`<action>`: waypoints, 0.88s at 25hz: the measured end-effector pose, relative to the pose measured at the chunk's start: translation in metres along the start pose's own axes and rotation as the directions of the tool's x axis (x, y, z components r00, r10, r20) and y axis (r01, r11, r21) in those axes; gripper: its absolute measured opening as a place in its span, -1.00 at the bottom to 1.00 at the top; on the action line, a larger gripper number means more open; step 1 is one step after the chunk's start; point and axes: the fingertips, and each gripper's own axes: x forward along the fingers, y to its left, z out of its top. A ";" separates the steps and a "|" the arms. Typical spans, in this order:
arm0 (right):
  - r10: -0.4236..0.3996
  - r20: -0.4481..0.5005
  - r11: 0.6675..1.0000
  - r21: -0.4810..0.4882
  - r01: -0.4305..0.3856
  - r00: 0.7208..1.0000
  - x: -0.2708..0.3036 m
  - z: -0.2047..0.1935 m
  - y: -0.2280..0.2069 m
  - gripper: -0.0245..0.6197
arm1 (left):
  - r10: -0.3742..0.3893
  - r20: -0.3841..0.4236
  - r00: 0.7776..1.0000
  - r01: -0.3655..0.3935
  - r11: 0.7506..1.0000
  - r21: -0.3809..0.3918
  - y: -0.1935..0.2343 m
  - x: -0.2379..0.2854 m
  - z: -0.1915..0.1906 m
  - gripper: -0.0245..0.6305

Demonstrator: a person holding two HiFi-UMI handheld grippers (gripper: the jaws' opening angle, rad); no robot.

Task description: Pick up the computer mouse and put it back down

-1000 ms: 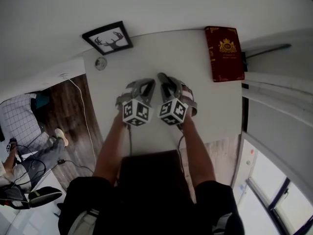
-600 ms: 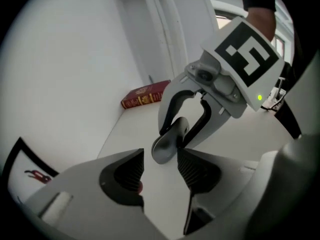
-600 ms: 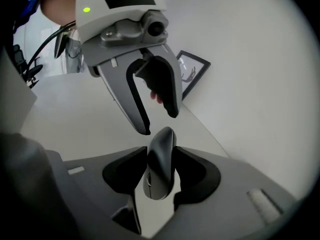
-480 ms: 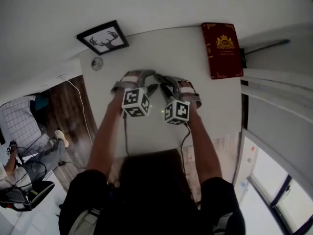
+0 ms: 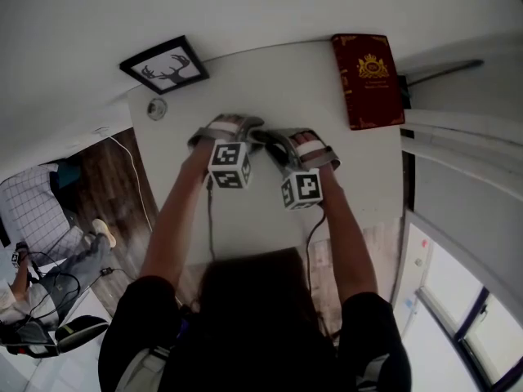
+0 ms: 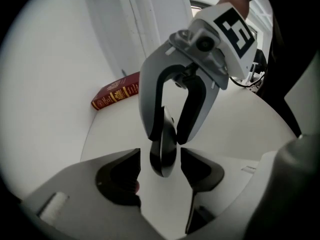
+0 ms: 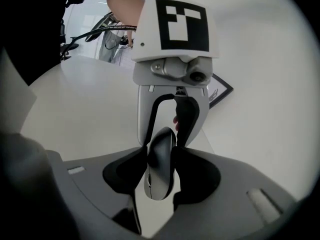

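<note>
The white table point(image 5: 359, 162) fills the middle of the head view. The red book point(image 5: 367, 78) lies flat at its far right corner, and all other places are given from this book. The framed picture point(image 5: 163, 64) of a deer lies far to the left of the book, at the other far corner.

The two grippers meet tip to tip, to the left of the book and nearer to the person, well apart from it. The right gripper point(image 7: 161, 174) is clamped on the computer mouse point(image 7: 160, 159); both pads press on its sides and the mouse stands on its edge. The jaws of the left gripper point(image 6: 161, 176) have just been opening. The same mouse is between them, but there is a gap on each side and the pads do not press on it.

A small round thing point(image 5: 156, 109) lies far to the left of the book, just beside the picture. I cannot tell what it is.
</note>
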 end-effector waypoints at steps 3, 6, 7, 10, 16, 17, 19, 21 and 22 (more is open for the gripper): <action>0.010 0.012 0.999 -0.034 -0.010 1.000 0.000 0.000 0.002 -0.34 | -0.041 0.001 0.999 0.041 0.999 0.012 -0.007 0.006 0.002 -0.15; 0.013 0.030 0.997 -0.076 -0.011 0.999 0.000 0.003 0.002 -0.34 | -0.053 0.005 0.999 0.053 0.998 0.030 -0.009 0.010 0.006 -0.19; 0.014 0.035 0.996 -0.090 -0.011 0.999 0.000 0.003 0.003 -0.34 | -0.058 0.004 0.998 0.058 0.998 0.036 -0.010 0.011 0.006 -0.19; 0.020 0.053 0.993 -0.121 -0.013 0.998 0.000 0.004 0.003 -0.35 | -0.078 0.006 0.997 0.078 0.996 0.044 -0.014 0.012 0.006 -0.27; 0.012 0.068 0.975 -0.224 0.003 0.998 -0.003 0.006 0.004 -0.35 | -0.093 0.025 0.995 0.092 0.995 0.027 -0.020 0.012 0.005 -0.41; 0.010 0.071 0.974 -0.226 0.006 0.997 -0.004 0.006 0.004 -0.35 | -0.084 0.034 0.996 0.083 0.996 0.017 -0.018 0.012 0.005 -0.46; 0.000 0.077 0.979 -0.201 0.016 0.997 -0.006 0.004 0.002 -0.33 | -0.061 0.057 0.997 0.062 0.998 -0.017 -0.014 0.012 0.005 -0.47; -0.020 0.081 0.986 -0.165 0.033 0.996 -0.009 0.003 -0.003 -0.34 | -0.039 0.073 0.997 0.043 0.998 -0.049 -0.010 0.013 0.005 -0.48; -0.033 0.084 0.988 -0.145 0.044 0.996 -0.011 0.003 -0.006 -0.36 | -0.027 0.076 0.997 0.032 0.998 -0.058 -0.008 0.013 0.006 -0.48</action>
